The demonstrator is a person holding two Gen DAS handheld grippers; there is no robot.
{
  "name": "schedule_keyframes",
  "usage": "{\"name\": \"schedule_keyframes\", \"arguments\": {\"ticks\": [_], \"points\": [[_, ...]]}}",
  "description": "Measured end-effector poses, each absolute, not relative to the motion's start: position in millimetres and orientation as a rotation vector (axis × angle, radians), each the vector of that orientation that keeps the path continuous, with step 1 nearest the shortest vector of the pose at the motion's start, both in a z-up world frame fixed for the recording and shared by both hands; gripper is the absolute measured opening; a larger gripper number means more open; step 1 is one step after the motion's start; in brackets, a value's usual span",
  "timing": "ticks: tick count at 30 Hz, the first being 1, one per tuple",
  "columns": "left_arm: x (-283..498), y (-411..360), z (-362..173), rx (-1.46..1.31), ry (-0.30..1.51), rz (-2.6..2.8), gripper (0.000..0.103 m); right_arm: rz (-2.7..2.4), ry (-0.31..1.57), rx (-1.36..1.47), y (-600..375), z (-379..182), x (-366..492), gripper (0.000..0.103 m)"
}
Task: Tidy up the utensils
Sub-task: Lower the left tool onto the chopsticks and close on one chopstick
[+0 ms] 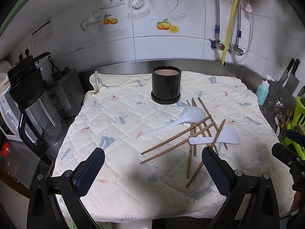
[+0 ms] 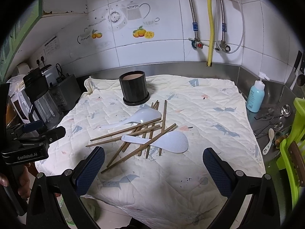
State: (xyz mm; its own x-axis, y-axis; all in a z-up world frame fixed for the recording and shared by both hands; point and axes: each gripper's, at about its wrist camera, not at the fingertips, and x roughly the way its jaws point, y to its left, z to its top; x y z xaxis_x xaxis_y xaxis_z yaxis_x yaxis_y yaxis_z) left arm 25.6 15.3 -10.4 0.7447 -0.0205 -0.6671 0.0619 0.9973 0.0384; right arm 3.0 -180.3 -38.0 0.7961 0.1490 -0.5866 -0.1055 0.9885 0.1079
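Wooden chopsticks, left wrist view: chopsticks [image 1: 179, 139] lie crisscrossed on the quilted cloth [image 1: 114, 118] over the desk, ahead and right of the left gripper [image 1: 152, 164], jaws released, empty.
Holder: black cup [image 1: 166, 83] beyond, upright, apparently empty.
Right wrist view: right gripper [image 2: 153, 164] jaws released; pile dead ahead, nearer; rice paddle [image 2: 169, 140] on top, white spoon [image 2: 133, 119] behind.

a stainless steel counter [image 2: 274, 152] carries a quilted printed cloth [image 2: 200, 118]. on the cloth stand a black utensil pot [image 2: 133, 89], a scatter of wooden chopsticks [image 2: 133, 133], a white soup ladle [image 2: 137, 117] and a white rice paddle [image 2: 167, 140] lying across them.
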Motion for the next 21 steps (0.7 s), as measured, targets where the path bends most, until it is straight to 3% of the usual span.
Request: {"name": "schedule_keyframes", "arguments": {"ticks": [21], "points": [[108, 18, -28, 0.136, 0.763, -0.129, 0.103, 0.089, 0.743, 0.089, -179, -58, 48, 0.103]]}}
